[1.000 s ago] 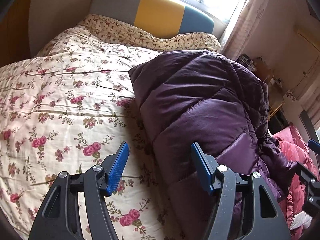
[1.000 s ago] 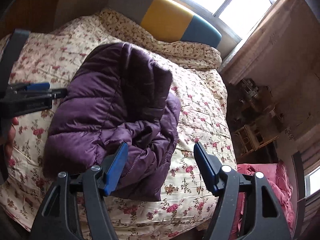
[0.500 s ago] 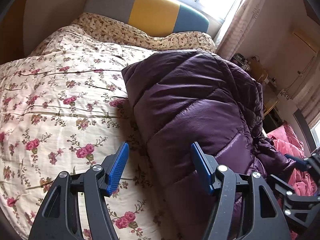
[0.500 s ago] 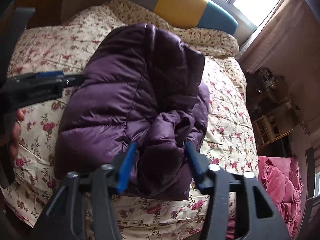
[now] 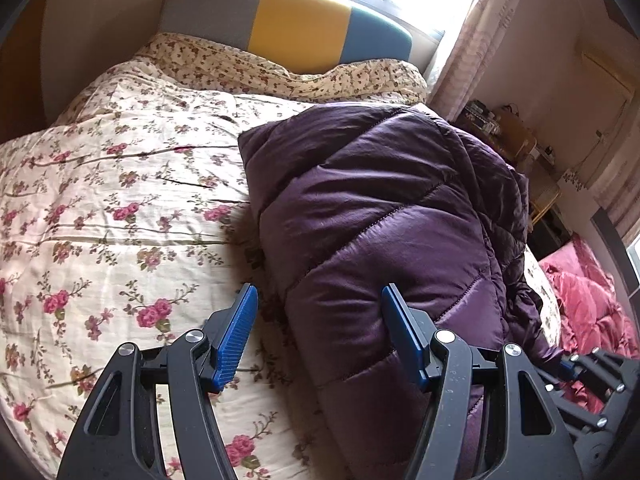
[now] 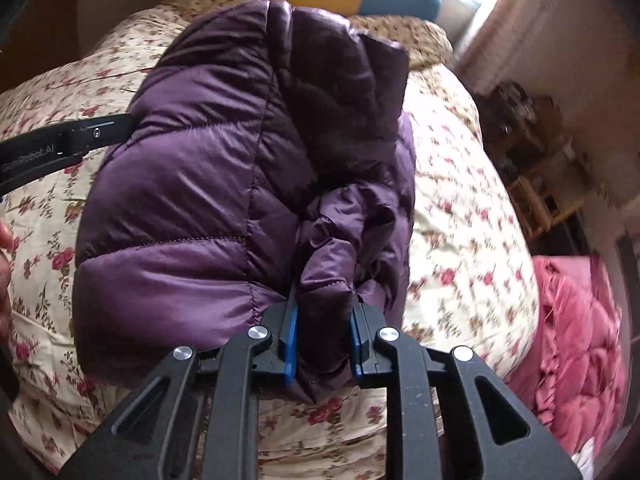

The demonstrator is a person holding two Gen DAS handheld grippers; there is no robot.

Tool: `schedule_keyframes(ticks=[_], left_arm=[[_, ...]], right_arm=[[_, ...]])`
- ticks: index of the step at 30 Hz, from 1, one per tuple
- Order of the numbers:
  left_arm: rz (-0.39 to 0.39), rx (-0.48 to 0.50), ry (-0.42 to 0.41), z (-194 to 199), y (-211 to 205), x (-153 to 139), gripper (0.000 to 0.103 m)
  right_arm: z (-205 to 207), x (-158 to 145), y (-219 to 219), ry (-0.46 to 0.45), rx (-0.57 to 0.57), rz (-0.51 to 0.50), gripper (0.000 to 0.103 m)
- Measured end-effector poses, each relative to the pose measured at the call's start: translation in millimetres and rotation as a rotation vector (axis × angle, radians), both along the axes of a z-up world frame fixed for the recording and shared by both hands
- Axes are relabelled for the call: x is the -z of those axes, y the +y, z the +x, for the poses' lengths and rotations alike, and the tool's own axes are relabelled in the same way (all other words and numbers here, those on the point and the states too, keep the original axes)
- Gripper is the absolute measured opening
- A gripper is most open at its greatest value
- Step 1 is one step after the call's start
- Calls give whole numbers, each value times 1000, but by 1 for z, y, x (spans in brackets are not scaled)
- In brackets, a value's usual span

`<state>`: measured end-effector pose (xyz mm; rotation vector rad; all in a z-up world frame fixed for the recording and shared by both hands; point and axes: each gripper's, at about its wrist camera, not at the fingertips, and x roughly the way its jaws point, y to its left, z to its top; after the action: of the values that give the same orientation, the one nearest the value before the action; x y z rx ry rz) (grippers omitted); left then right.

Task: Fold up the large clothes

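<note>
A purple quilted puffer jacket (image 5: pixel 392 216) lies bunched on the floral bed quilt (image 5: pixel 100 216); it also fills the right wrist view (image 6: pixel 208 176). My left gripper (image 5: pixel 318 320) is open and empty, its right finger over the jacket's near edge and its left finger over the quilt. My right gripper (image 6: pixel 322 332) is shut on a bunched fold of the jacket (image 6: pixel 328 280) at its near right end. The left gripper shows at the left edge of the right wrist view (image 6: pixel 68 140).
A grey, yellow and blue headboard (image 5: pixel 296 24) stands at the far end under a window. A pink quilt (image 6: pixel 576 328) lies beside the bed at the right. Wooden furniture (image 6: pixel 532 184) stands by the right wall.
My right gripper moved in onto the jacket's near right end and closed on a fold of it. My left gripper stayed open and shifted slightly along the jacket's left edge.
</note>
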<state>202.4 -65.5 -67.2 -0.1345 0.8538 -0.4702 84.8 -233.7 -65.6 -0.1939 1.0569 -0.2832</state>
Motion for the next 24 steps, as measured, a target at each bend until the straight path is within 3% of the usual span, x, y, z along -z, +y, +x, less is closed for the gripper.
schedule_keyframes(ticks=[15, 24], left_arm=[[69, 107, -13, 12, -29, 19, 64], [120, 153, -30, 18, -59, 39, 64]], right_arm=[[2, 41, -2, 74, 29, -31, 12], [-2, 59, -21, 14, 81, 9, 12]])
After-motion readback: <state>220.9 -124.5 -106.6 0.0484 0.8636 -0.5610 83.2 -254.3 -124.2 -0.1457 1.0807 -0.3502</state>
